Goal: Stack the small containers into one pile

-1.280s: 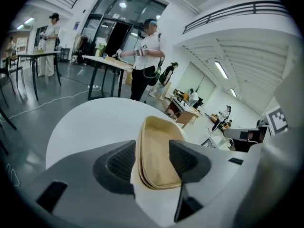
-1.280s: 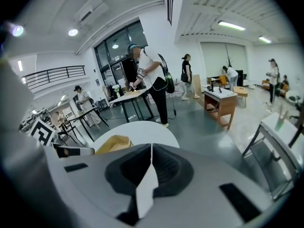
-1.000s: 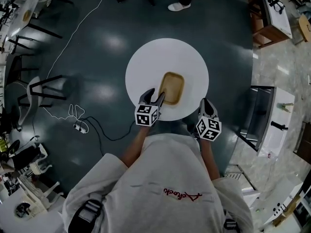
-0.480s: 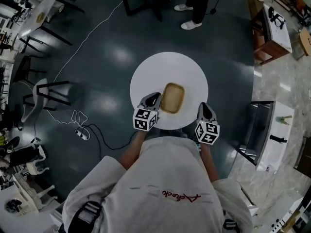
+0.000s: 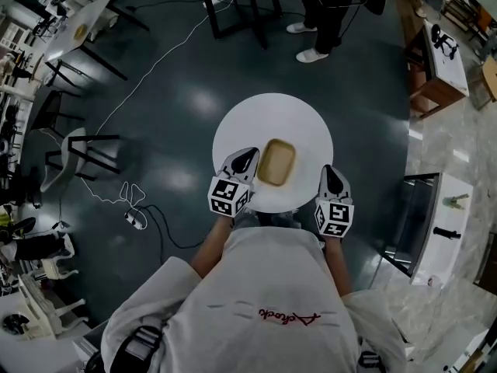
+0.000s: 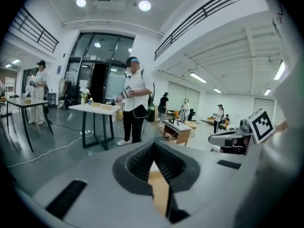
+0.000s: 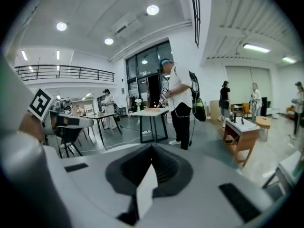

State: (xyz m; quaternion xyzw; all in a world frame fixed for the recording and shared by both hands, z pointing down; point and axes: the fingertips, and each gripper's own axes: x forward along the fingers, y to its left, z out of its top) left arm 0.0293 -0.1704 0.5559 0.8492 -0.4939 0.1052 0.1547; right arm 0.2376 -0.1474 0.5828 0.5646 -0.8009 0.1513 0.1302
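The left hand-held gripper has just brought its jaws together, and the ribbed pads meet at the tips with nothing between them. Its own grey body fills the lower half of its view. Only a tan sliver shows through the slit under the tips, too little to name. The right hand-held gripper is also closed and empty.

In the head view, the left one's tips lie just beside the left edge of the tan container; whether they touch is unclear. The container rests near the front of the round white table. From straight above it reads as one shape, so how many are nested cannot be told. The right one sits at the table's near right rim, apart from the container. The person's torso hides the nearest rim.
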